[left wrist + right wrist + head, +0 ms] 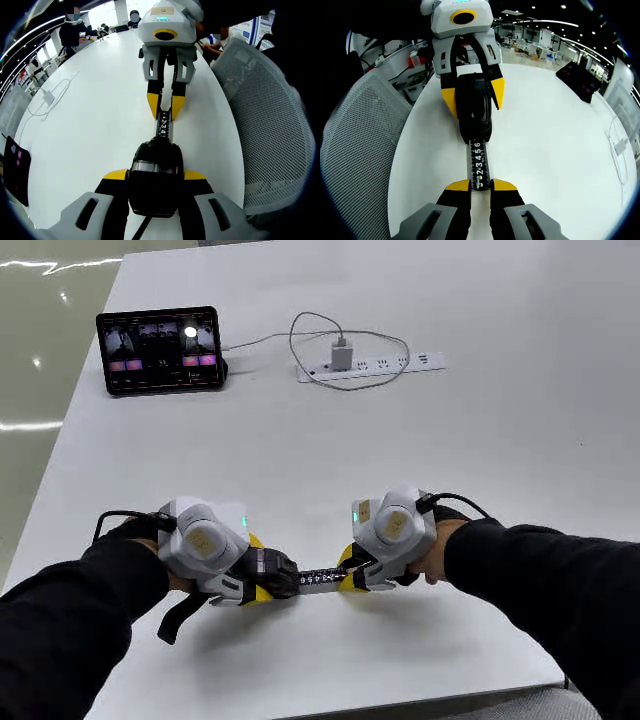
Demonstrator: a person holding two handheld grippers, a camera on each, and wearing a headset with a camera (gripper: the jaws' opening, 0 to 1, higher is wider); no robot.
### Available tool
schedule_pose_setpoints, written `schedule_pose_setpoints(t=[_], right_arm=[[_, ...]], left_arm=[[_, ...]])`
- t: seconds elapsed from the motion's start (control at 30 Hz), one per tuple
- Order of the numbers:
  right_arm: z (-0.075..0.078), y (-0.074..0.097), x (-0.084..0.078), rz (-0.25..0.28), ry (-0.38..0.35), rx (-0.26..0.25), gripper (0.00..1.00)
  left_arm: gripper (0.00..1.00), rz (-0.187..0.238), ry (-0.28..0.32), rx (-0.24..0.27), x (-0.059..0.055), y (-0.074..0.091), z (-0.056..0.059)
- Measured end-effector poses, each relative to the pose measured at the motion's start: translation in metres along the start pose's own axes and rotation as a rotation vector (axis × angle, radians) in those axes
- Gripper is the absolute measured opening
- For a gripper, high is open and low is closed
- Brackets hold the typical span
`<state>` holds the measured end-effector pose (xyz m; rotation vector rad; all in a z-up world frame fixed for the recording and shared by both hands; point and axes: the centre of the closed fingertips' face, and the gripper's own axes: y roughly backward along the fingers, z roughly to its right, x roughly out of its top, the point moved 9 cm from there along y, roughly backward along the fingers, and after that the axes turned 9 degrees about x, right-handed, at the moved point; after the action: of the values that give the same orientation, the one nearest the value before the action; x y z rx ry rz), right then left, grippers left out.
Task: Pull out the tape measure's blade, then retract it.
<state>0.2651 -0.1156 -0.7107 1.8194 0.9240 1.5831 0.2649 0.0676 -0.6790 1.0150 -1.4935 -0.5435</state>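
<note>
Closest, my left gripper [155,175] clamped the tape measure case [474,107], right gripper [481,185] pinched its blade [478,160]; pull-out looked barely begun, needing a steady straight pull next.

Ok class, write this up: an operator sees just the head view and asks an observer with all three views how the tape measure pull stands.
Operator: How far out is the blade?
Observer: In the right gripper view, digits 2 to 6 show on the blade between the case and the right gripper.
Operator: Is the case gripped squarely?
Observer: The left gripper view shows the left gripper with one yellow pad on each side of it.
Operator: Anything close by?
Observer: A mesh chair stands beside the table edge.
</note>
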Motion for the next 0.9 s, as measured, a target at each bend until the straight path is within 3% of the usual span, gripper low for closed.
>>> schedule_pose_setpoints(t=[0.9], right_arm=[[-0.001, 0.011, -0.010, -0.016, -0.010, 0.004, 0.10]], left_arm=[[0.32, 0.005, 0.005, 0.004, 0.000, 0.000, 0.000]])
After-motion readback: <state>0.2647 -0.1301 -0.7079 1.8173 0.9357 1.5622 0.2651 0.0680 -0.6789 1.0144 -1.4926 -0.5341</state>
